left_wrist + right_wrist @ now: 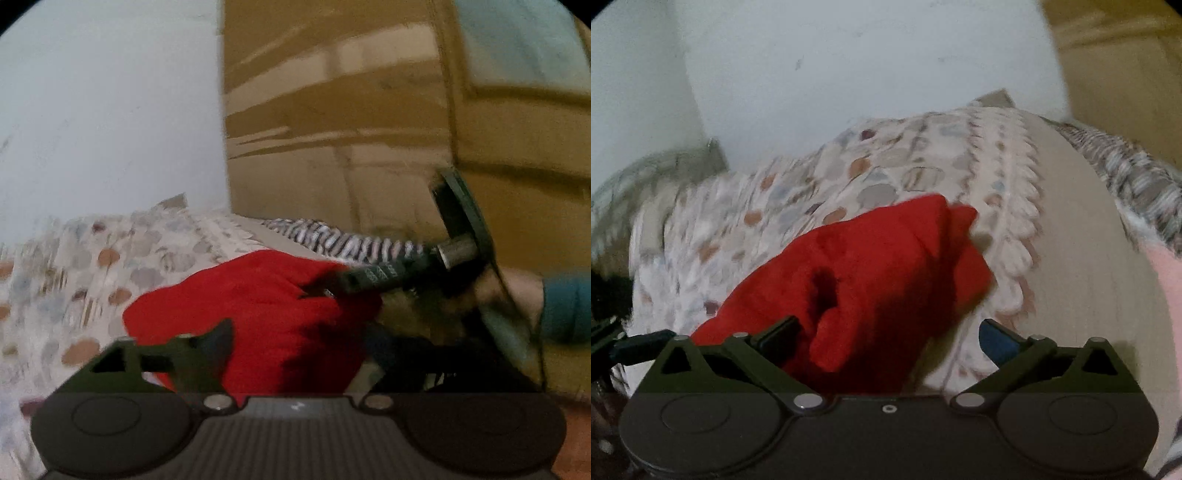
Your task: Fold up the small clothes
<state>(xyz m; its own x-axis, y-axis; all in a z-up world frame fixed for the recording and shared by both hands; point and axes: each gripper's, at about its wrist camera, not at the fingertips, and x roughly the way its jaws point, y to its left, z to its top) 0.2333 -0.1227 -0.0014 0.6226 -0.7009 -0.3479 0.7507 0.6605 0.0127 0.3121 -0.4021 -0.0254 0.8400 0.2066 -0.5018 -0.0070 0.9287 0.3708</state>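
Folding looks partly done, we think: the red cloth point(871, 266) lies bunched on the patterned bedcover point(798, 192), not yet neat. Our right gripper point(890, 332) is spread wide, pinching nothing, cloth just ahead. Our left gripper point(295, 343) looks spread too. Only the left view shows a striped cloth point(343, 240) and a brown cupboard point(332, 110) behind.
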